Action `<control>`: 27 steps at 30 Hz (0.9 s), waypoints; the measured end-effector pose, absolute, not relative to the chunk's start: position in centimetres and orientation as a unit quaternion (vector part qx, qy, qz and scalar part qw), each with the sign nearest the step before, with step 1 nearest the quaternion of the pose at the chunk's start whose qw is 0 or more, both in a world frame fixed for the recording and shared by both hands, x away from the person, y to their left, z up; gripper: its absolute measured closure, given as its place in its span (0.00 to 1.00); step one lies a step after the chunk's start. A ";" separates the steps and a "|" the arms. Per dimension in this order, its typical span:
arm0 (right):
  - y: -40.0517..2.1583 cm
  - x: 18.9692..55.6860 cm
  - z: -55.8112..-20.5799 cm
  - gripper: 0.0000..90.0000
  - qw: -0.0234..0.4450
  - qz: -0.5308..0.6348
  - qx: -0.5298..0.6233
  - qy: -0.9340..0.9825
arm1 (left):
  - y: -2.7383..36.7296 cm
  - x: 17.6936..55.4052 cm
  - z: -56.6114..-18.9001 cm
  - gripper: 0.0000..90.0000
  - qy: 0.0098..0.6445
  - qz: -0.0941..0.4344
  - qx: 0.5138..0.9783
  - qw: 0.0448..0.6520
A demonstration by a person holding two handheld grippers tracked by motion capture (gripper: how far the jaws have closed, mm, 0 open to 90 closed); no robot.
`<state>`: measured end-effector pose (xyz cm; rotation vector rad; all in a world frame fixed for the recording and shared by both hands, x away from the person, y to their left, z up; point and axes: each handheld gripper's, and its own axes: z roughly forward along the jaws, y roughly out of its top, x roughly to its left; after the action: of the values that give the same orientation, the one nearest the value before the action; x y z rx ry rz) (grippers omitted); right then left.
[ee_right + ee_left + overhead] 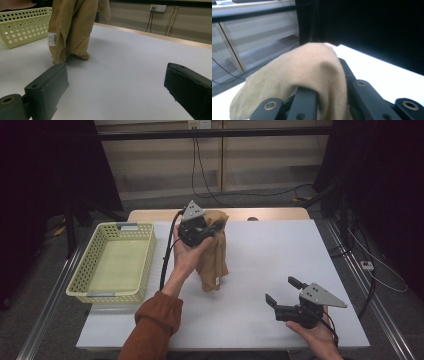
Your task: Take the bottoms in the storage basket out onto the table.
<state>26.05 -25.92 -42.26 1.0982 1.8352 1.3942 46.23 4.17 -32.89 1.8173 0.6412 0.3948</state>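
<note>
Tan cloth (pixel 213 252): pinched at its top by the left tool (pixel 206 231), hung to touch the worktop (pixel 270 260) beside the basket (pixel 95 265). Right tool (pixel 281 292): spread, rested aside.

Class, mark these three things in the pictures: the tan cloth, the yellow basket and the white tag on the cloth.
tan cloth (pixel 214 260), high view, middle of its hanging folds.
yellow basket (pixel 81 281), high view, left wall.
white tag (pixel 52 39), right gripper view, tag's face.
</note>
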 end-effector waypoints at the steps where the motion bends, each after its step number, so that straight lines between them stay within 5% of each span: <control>1: -25.9 26.0 -42.3 0.05 0.290 0.523 0.412 0.688 | 4.1 46.3 -33.2 0.89 0.272 0.167 0.773 0.548; 27: -25.9 26.0 -42.3 0.05 0.289 0.523 0.410 0.688 | 1.9 47.2 -37.9 0.87 0.281 0.116 0.813 0.496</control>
<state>26.03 -25.94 -42.26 1.0951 1.8372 1.3965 47.19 1.85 -37.88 1.9697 0.6814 0.2816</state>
